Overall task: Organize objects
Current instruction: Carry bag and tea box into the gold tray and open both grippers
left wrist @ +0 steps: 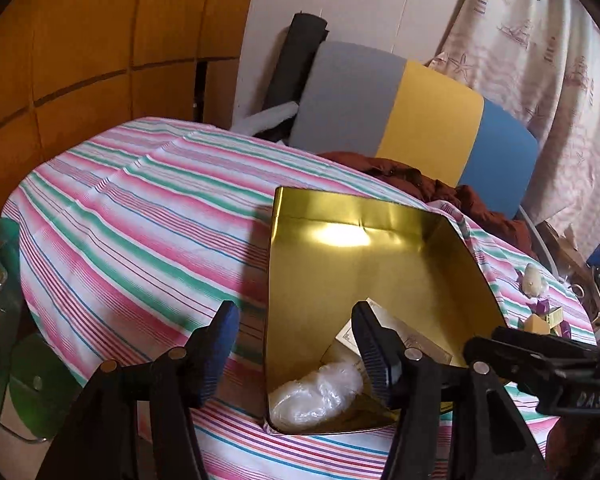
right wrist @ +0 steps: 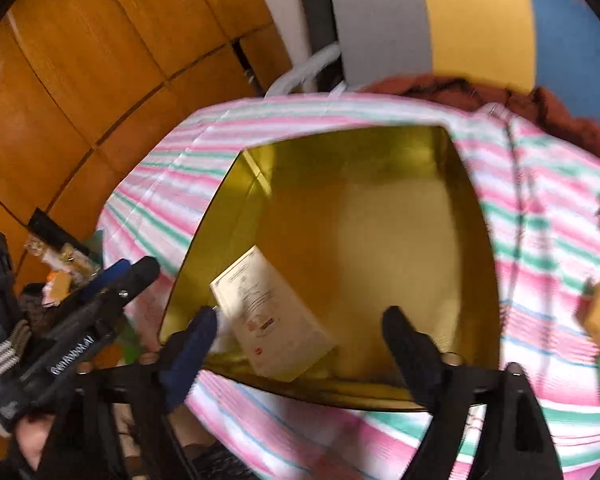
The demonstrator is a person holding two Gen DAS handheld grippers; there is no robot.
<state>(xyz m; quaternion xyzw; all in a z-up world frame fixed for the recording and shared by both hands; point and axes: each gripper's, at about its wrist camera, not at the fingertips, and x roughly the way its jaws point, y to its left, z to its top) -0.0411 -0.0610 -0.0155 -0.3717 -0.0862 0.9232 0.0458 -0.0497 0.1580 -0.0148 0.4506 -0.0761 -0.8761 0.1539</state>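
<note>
An open gold box (left wrist: 360, 216) stands on the striped tablecloth. A crumpled white plastic bag (left wrist: 320, 396) lies in its near corner, and a cream carton (left wrist: 404, 332) rests beside the bag. My left gripper (left wrist: 296, 348) is open. It straddles the box's left wall, with one finger outside and one over the carton. In the right wrist view the same box (right wrist: 340, 148) holds the printed cream carton (right wrist: 272, 316) flat on its floor. My right gripper (right wrist: 300, 340) is open and empty over the box's near rim. The left gripper (right wrist: 140, 270) shows at the box's left edge.
Small loose items lie on the cloth right of the box: a pale egg-shaped thing (left wrist: 534, 276) and a little yellow box (left wrist: 540, 322). A grey, yellow and blue chair back (left wrist: 420, 120) and a brown cloth (left wrist: 420, 184) are behind the table. A green glass shelf (left wrist: 32, 384) with clutter sits at the left.
</note>
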